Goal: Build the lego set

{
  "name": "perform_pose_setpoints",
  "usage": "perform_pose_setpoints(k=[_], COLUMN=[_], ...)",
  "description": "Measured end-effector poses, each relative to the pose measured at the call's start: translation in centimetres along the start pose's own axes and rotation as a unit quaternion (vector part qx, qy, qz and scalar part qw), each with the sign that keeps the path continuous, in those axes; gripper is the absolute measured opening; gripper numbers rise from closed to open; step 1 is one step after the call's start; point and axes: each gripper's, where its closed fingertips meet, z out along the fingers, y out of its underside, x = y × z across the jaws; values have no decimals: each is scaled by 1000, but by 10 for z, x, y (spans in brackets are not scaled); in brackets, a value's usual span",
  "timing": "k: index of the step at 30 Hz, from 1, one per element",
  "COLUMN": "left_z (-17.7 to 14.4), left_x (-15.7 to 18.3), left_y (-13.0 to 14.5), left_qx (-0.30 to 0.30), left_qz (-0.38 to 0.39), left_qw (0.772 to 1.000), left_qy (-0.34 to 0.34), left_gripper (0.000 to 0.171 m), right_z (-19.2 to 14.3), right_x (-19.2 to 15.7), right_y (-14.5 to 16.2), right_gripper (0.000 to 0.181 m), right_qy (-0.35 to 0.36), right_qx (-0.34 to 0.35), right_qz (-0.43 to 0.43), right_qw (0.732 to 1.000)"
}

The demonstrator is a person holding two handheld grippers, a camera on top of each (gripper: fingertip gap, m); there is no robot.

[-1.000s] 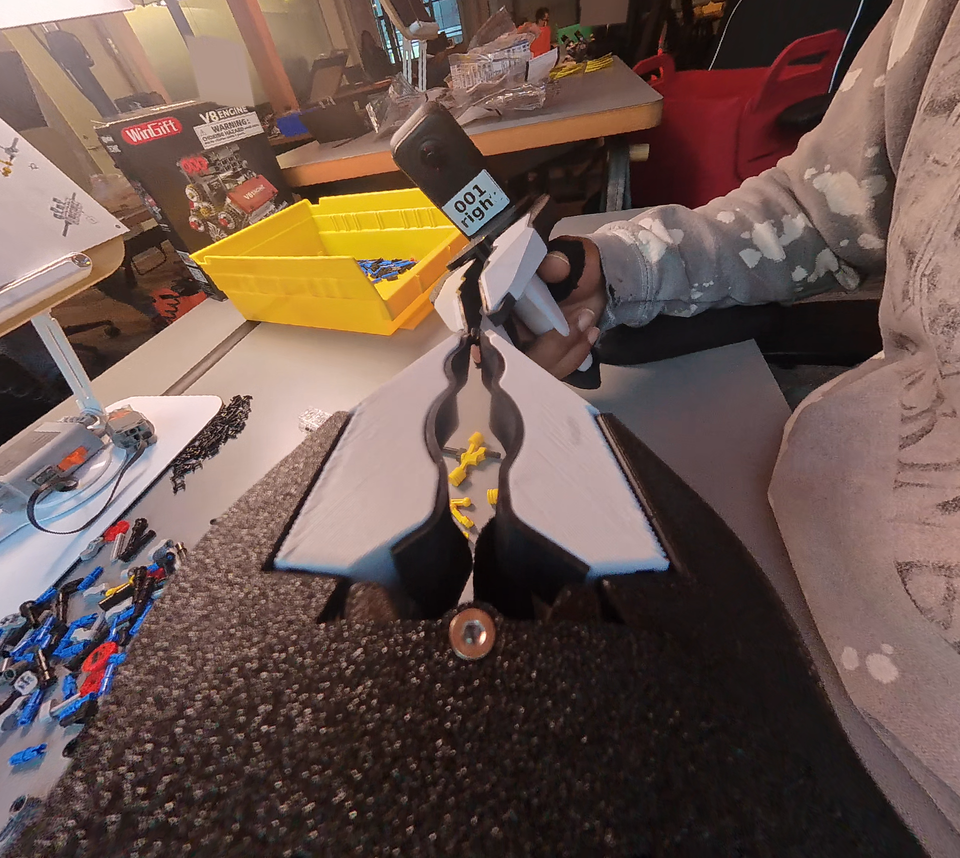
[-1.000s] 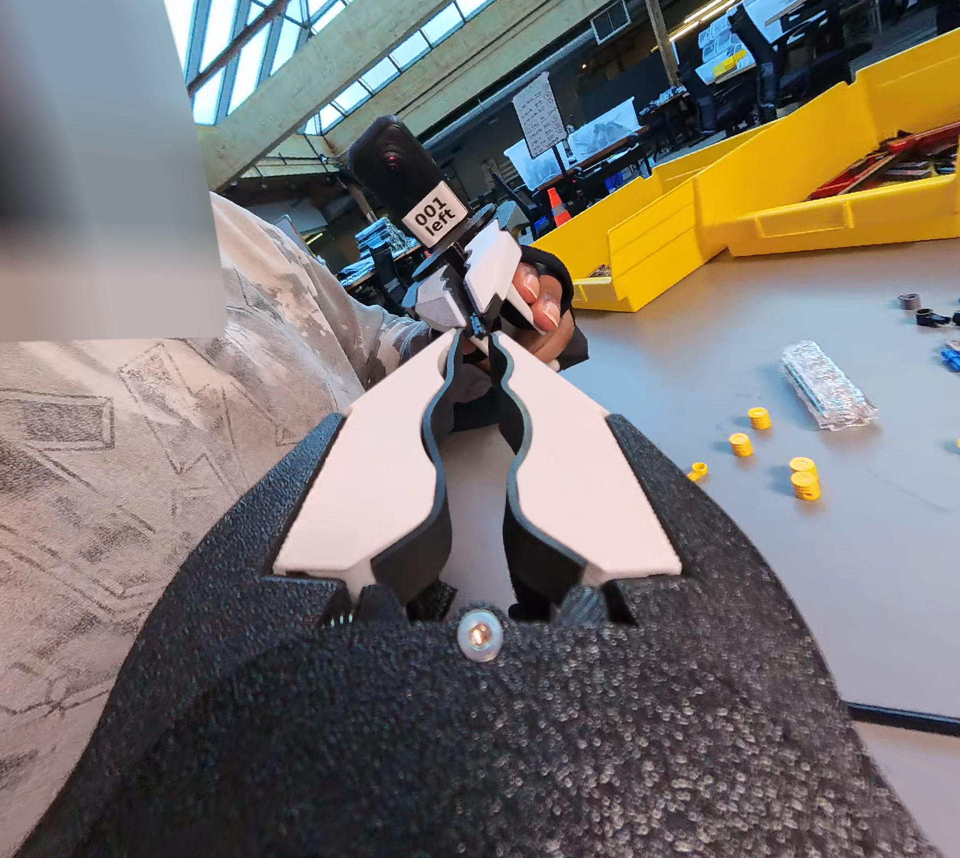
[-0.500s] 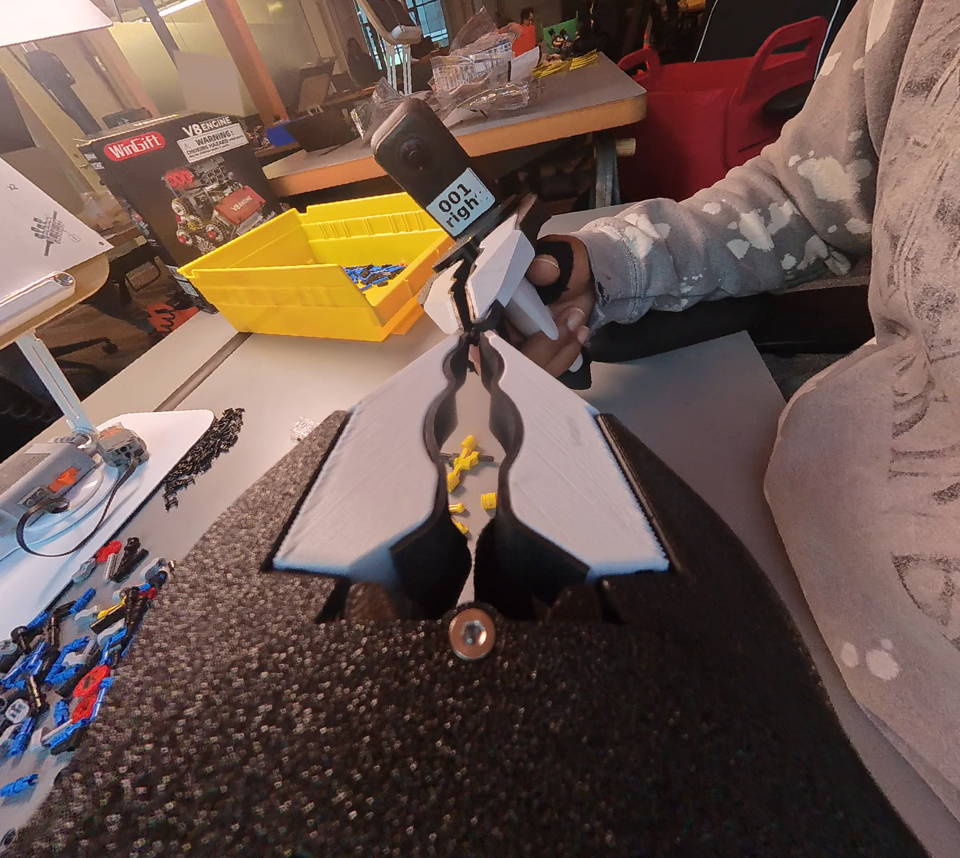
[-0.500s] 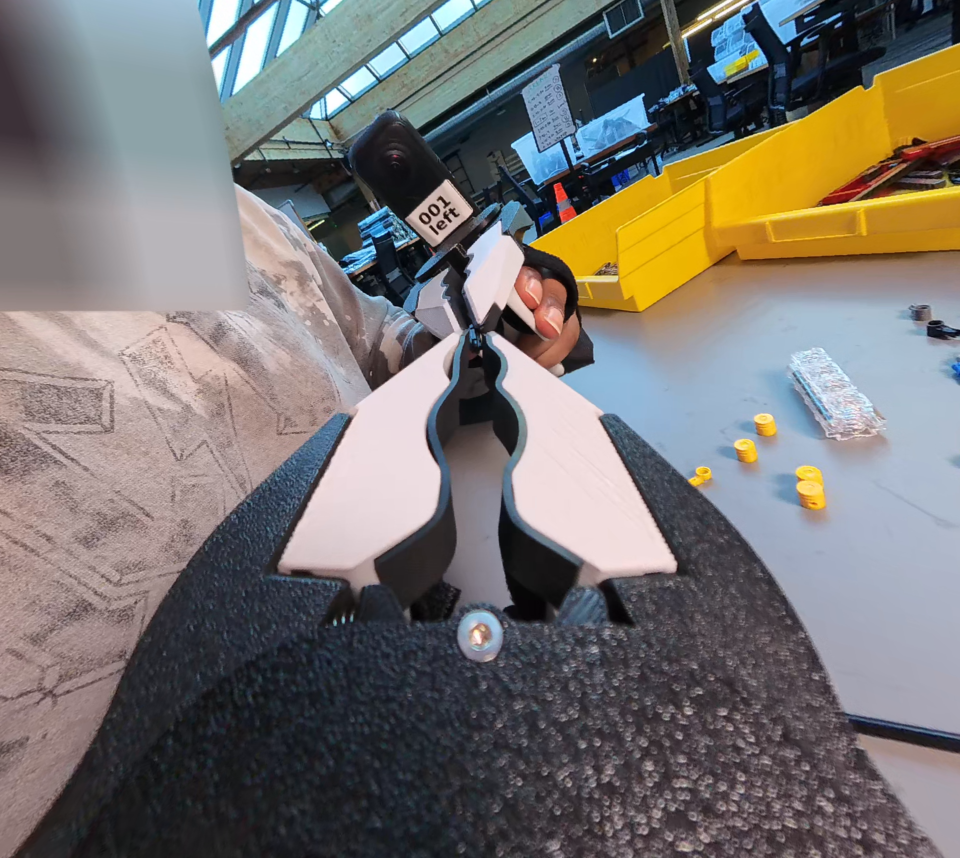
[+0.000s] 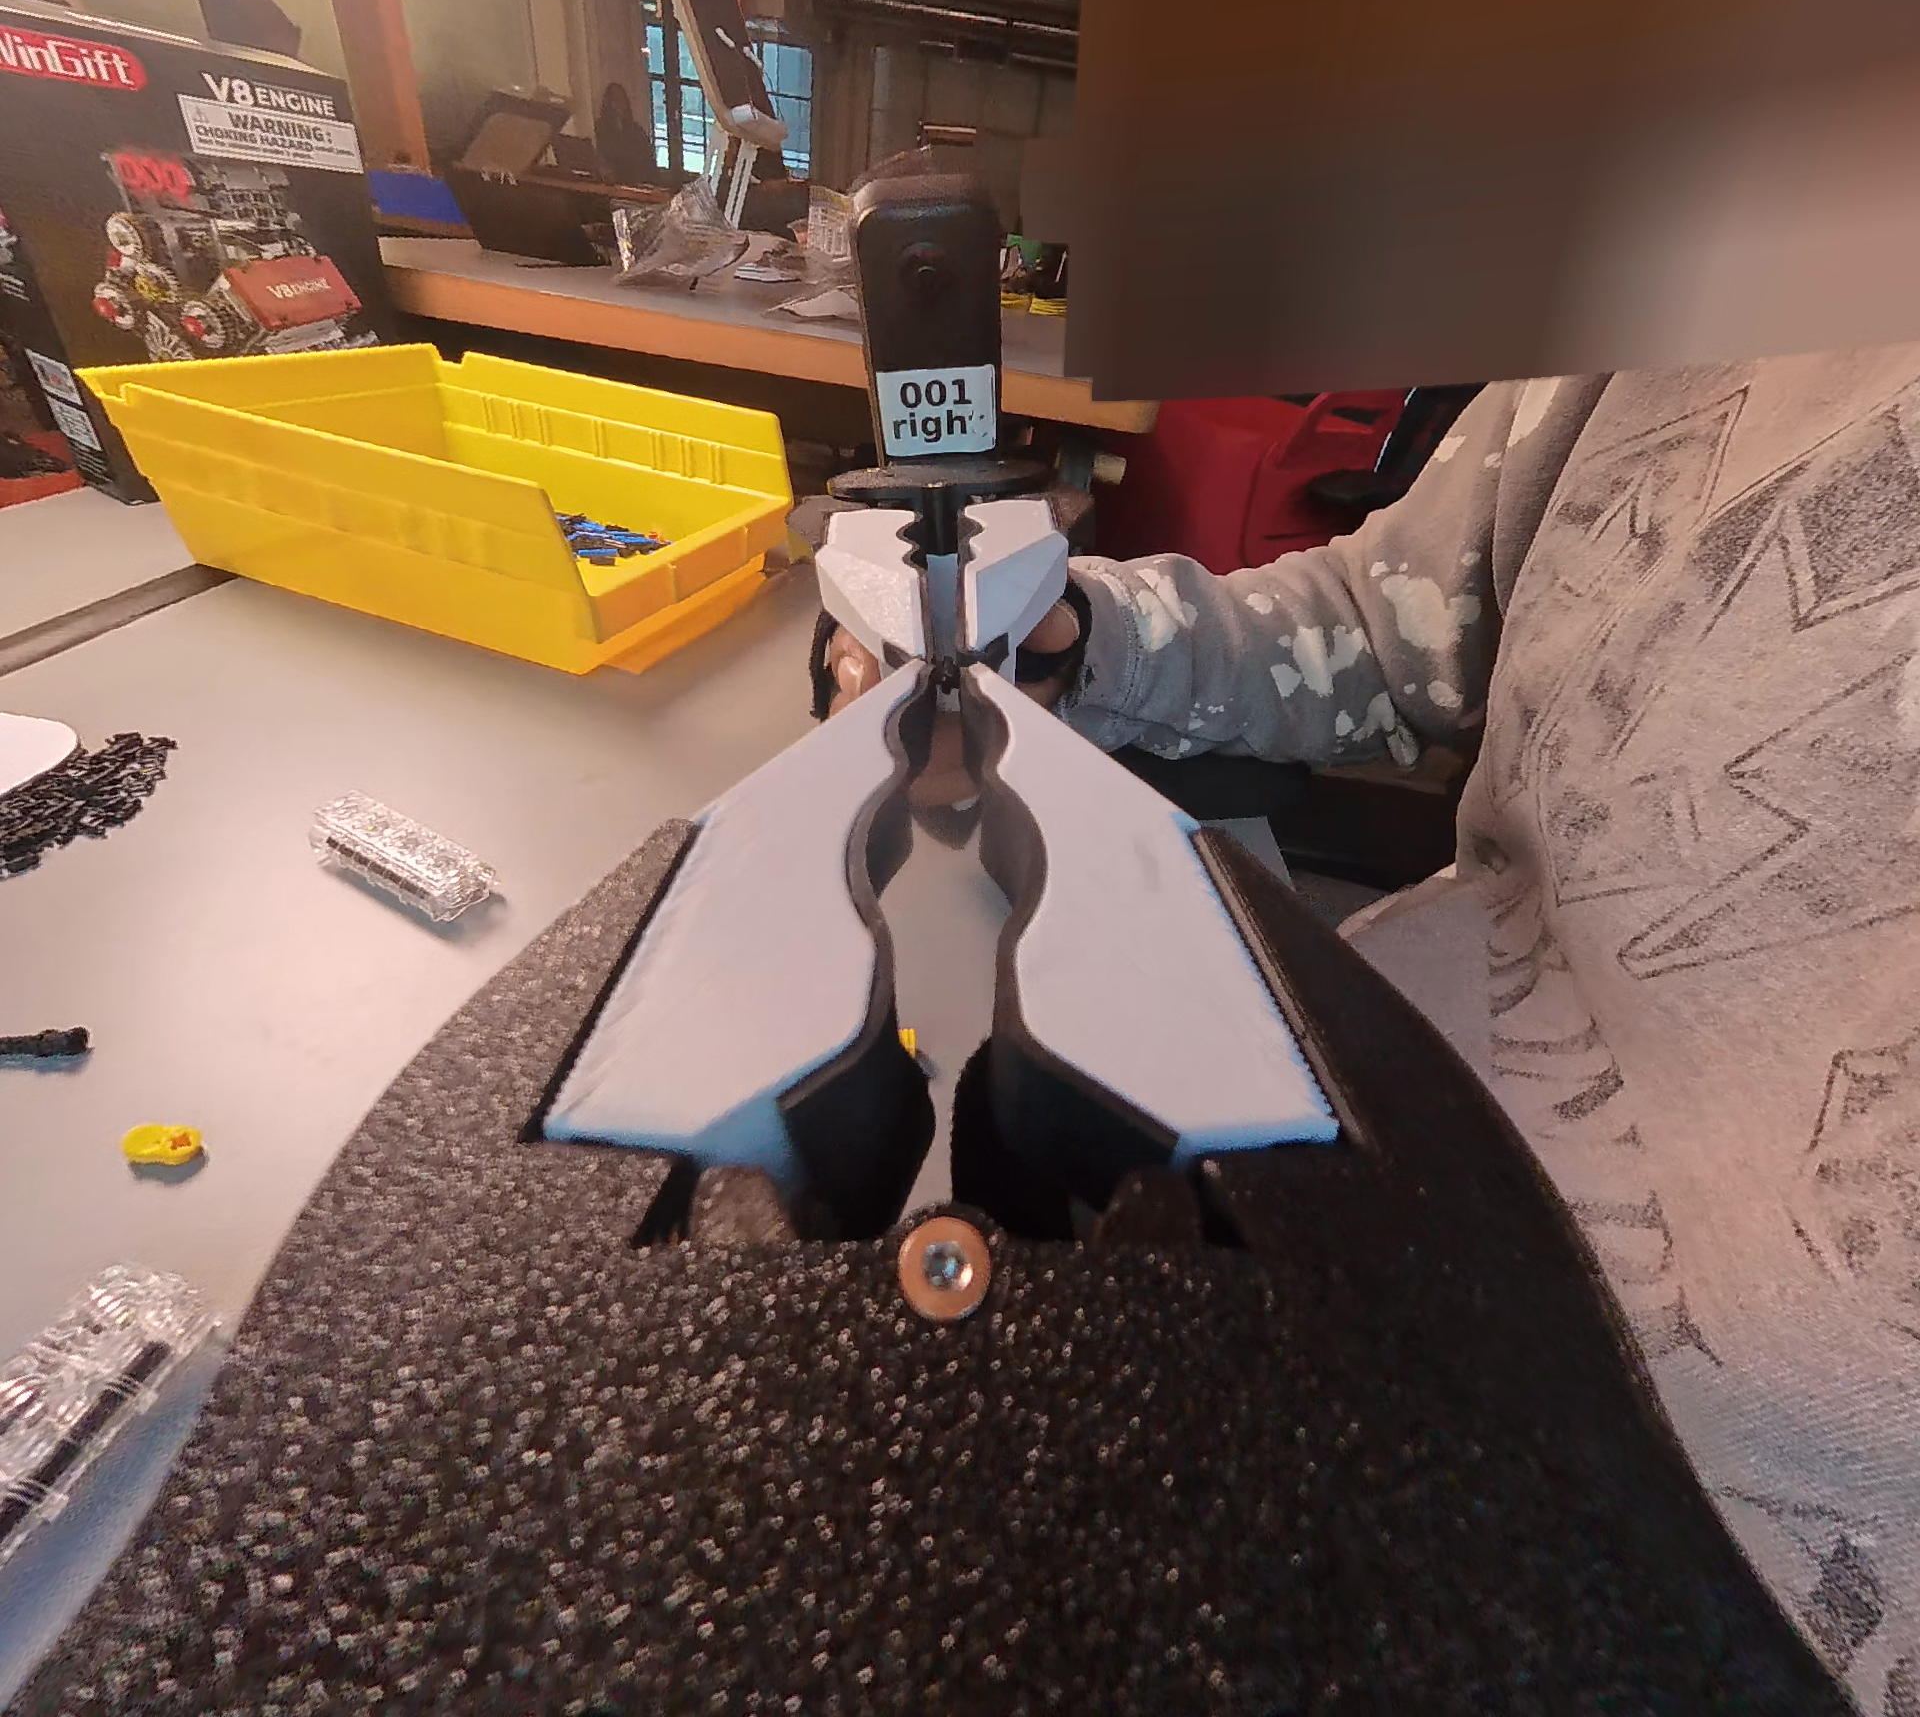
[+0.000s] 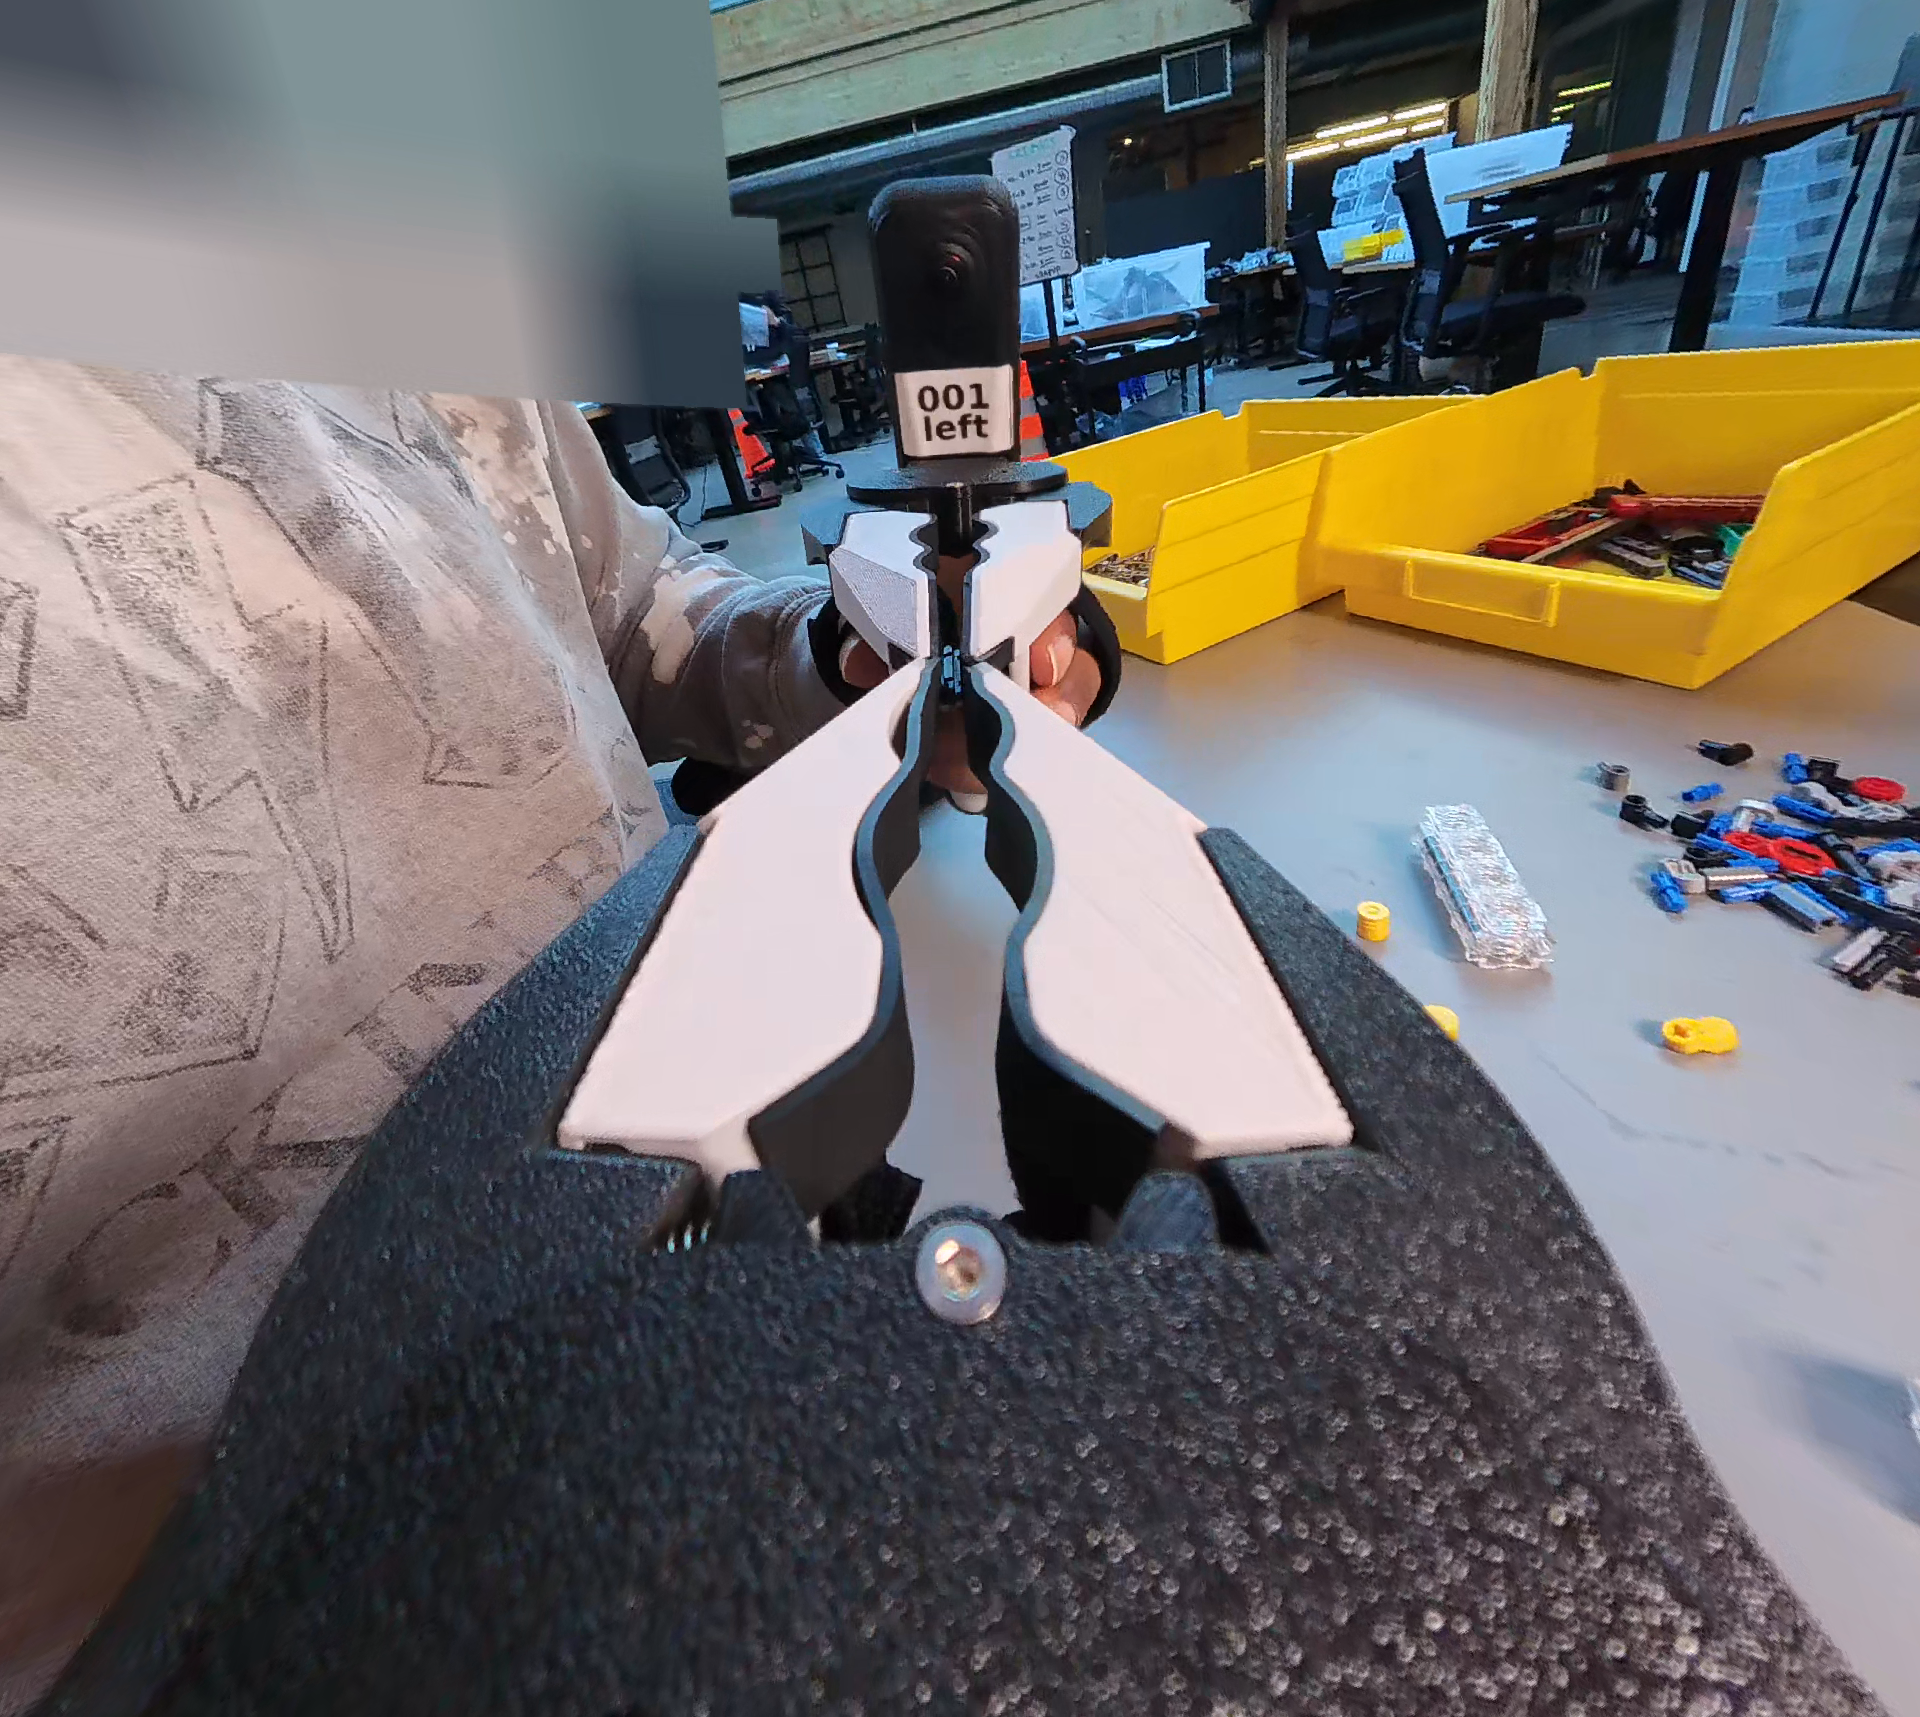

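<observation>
My two grippers face each other tip to tip above the grey table (image 5: 312, 961). In the left wrist view my left gripper (image 5: 943, 693) is shut, its white fingers pinching a small black part (image 5: 945, 678). The right gripper (image 5: 943, 651) stands upright right behind it, held by a hand, its tips on the same part. In the right wrist view my right gripper (image 6: 948, 682) is shut on the small black part (image 6: 948, 668), with the left gripper (image 6: 948, 641) meeting it head-on. How the part is shaped is hidden by the tips.
A yellow bin (image 5: 416, 514) and a printed box (image 5: 177, 233) stand at the left. Clear packets (image 5: 405, 857) and small yellow pieces (image 5: 161, 1145) lie on the table. Two yellow bins (image 6: 1538, 618) and a pile of blue, red and black parts (image 6: 1787, 846) show in the right wrist view. The person's grey sweatshirt (image 6: 260, 732) is close by. Only a small space, under 4 cm, lies between the two pairs of fingers.
Both grippers have rolled from tilted to upright and swung toward the person's chest. Their tips have stayed together and both have stayed shut.
</observation>
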Motion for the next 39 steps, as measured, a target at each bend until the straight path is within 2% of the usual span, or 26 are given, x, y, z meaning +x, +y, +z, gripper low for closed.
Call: perform_pose_setpoints(k=[8,17,31,35,39], left_z=[-2,-3,-5,-6,-5], left_x=[-4,-4,3,1,2], left_y=[3,4,22,28,26], left_qx=[-1,4,-92,-102,-85], left_qz=[17,4,77,82,70], left_qw=[1000,1000,993,991,994], left_qy=[-22,-14,0,-3,-2], left_gripper=[3,4,4,4,4], right_z=[1,1,3,3,2], right_x=[4,4,-3,-2,-3], right_y=[4,6,25,24,23], right_gripper=[6,4,3,3,3], right_qy=[9,12,-25,-31,-30], right_qx=[-7,-13,-69,-64,-65], right_qz=[1,-10,50,71,65], right_qw=[1000,1000,996,995,995])
